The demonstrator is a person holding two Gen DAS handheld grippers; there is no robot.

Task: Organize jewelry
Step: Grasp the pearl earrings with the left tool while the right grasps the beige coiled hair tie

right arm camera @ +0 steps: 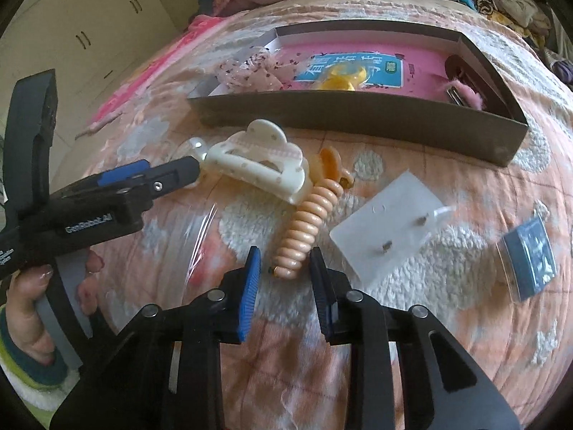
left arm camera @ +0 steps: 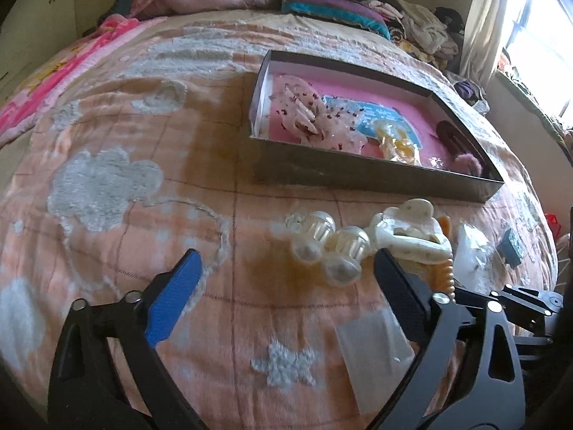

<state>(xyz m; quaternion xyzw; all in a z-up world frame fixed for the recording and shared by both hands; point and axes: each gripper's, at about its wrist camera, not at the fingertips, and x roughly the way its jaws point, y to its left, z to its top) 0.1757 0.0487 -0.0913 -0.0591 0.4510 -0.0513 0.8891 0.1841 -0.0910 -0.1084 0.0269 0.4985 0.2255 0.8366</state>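
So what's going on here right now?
A person is sorting hair accessories and jewelry on a peach bedspread into a shallow brown cardboard box. The right tool straddles the peach spiral hair clip without gripping it. The left tool is open around the clear beaded clip, beside the cream claw clip.

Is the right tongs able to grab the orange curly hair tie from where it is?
Probably yes. The right tongs sit right at the near end of the spiral hair tie, one finger on each side, pads not yet pressing it. Nothing lies between; the white claw clip only touches its far end.
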